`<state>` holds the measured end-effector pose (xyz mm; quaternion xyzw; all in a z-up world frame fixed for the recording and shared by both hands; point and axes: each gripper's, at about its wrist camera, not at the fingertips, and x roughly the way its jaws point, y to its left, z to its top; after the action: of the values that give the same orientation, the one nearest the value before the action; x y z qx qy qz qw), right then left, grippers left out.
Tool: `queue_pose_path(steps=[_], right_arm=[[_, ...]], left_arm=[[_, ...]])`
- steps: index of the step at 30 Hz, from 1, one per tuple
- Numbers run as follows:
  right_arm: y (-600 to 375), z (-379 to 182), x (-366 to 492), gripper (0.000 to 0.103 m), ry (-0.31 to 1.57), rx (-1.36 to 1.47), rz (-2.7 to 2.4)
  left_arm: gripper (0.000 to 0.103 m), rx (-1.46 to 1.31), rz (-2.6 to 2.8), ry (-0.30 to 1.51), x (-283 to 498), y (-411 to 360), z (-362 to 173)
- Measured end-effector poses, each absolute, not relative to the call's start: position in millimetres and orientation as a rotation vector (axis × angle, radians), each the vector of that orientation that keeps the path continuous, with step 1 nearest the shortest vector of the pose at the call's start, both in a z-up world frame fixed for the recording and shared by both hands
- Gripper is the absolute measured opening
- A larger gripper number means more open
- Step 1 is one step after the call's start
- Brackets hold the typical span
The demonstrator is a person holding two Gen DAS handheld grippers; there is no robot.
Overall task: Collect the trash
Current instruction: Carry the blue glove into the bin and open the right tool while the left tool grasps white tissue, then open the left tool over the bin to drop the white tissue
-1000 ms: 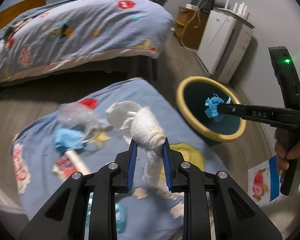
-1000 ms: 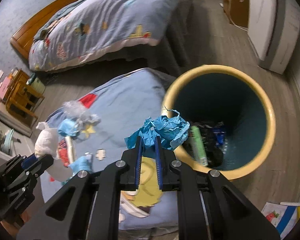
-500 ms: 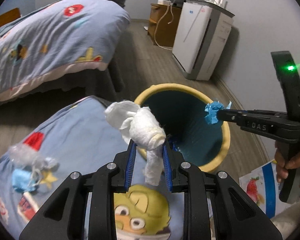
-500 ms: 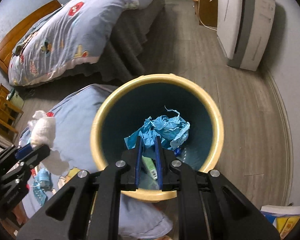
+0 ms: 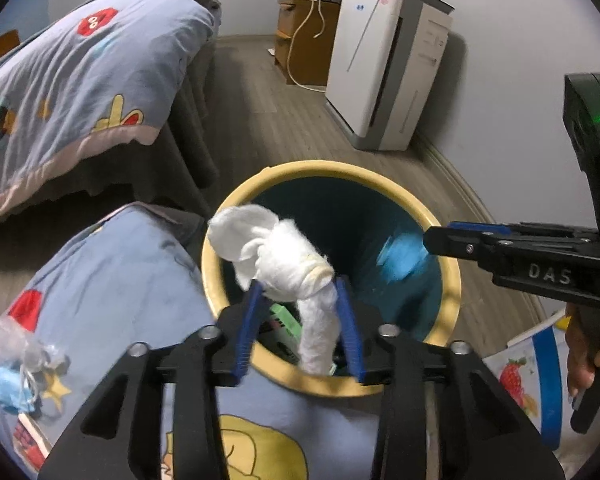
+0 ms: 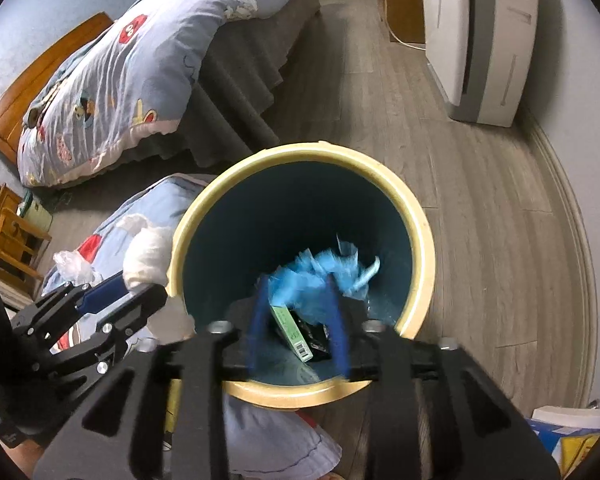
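Over the yellow-rimmed bin (image 6: 418,236), the drop-off step: both tools' jaws have just been opening, left tool (image 5: 302,328) loosening around the white rag (image 5: 284,256), right tool (image 6: 298,322) freeing blue wrapper (image 6: 320,276) at its twelve o'clock; next, clear both.

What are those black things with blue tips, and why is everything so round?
They are tongs, one in each of a person's hands. A small wide-eyed camera rides on each, which bends the picture round. One picture looks along the left tongs, the other along the right tongs. Both hang over a yellow-rimmed bin beside a blue cartoon blanket. Their jaws have just been opening. A white cloth wad is between the left ones, and blurry blue crumpled paper is leaving the right ones. More trash lies on the blanket.
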<state>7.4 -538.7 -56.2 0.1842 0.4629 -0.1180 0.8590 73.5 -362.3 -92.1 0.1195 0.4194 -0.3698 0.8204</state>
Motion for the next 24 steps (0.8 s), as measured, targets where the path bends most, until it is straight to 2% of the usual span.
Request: queue_pose_path(steps=[1,2,4,8,10,13,24], right_arm=[[-540,-56,7,0.045,0.967,0.401,-0.252],[-542,-56,7,0.046,0.967,0.406,-0.255],[-542,-54,8,0.055,0.964,0.413,-0.266],[-535,-50,11,0.067,0.959,0.396,-0.289],[-531,-46,11,0.086,0.951,0.386,-0.303],[-526,-41,13,0.098,0.937,0.405,-0.304],[-462,-31,41,0.097,0.967,0.355,-0.279]], left_arm=[[0.054,0.248,-0.786,0.892,74,-361,-92],[0.058,0.248,-0.784,0.891,75,-361,-92],[0.061,0.257,-0.774,0.884,75,-360,-91],[0.081,0.266,-0.752,0.863,73,-349,-86],[0.090,0.274,-0.727,0.852,71,-340,-81],[0.093,0.291,-0.686,0.830,68,-322,-72],[0.096,0.328,-0.558,0.808,58,-245,-52]])
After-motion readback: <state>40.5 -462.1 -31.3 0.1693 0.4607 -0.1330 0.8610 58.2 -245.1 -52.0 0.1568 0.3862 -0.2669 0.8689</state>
